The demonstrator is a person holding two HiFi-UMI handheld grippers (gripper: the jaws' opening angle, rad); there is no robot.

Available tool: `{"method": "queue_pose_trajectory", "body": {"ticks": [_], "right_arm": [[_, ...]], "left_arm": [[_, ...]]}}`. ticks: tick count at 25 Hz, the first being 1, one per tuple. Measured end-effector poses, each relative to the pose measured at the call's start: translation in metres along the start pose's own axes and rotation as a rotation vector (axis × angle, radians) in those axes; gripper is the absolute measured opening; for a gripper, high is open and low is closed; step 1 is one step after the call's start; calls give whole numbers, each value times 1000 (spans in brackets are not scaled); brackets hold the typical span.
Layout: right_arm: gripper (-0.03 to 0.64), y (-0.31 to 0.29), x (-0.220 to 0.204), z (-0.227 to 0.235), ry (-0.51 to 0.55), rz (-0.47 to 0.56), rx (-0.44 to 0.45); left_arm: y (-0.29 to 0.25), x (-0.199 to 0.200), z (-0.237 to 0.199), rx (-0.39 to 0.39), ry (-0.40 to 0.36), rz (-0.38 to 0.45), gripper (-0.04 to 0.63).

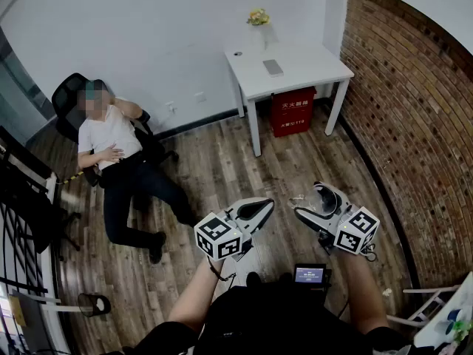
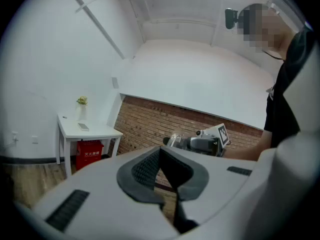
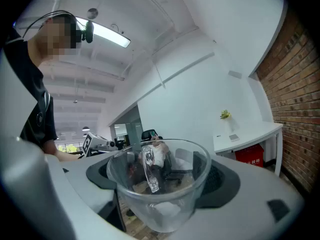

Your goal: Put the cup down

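A clear glass cup point(image 3: 158, 194) with a handle sits between the wide-set jaws of my right gripper point(image 3: 160, 176), and the pads press on its sides. In the head view the cup point(image 1: 326, 196) shows at the tip of the right gripper point(image 1: 316, 204), held in the air above the wooden floor. My left gripper point(image 1: 260, 211) hovers beside it on the left, shut with nothing in it. In the left gripper view its jaws point(image 2: 161, 170) meet, and the cup point(image 2: 174, 140) shows beyond them. A white table point(image 1: 295, 72) stands ahead at the far wall.
A phone point(image 1: 273, 67) and a small flower vase point(image 1: 258, 18) rest on the table, with a red box point(image 1: 292, 112) under it. A person point(image 1: 114, 150) lies back in a black chair at the left. A brick wall point(image 1: 421, 124) runs along the right.
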State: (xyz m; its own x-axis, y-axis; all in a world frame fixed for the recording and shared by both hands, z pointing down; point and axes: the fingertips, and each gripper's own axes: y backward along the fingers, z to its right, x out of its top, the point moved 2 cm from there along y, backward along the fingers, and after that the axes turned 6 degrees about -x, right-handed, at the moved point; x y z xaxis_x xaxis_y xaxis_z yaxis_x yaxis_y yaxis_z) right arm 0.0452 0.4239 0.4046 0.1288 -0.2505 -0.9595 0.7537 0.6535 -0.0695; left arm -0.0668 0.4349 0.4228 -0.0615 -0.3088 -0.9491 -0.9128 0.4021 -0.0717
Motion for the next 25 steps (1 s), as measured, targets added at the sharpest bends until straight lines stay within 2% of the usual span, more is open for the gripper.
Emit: {"method": "queue_pose_trajectory", "body": {"ticks": [25], "right_arm": [[440, 8, -5, 5, -20, 7, -19]], "left_arm": [[6, 1, 2, 9, 17, 25, 9]]}}
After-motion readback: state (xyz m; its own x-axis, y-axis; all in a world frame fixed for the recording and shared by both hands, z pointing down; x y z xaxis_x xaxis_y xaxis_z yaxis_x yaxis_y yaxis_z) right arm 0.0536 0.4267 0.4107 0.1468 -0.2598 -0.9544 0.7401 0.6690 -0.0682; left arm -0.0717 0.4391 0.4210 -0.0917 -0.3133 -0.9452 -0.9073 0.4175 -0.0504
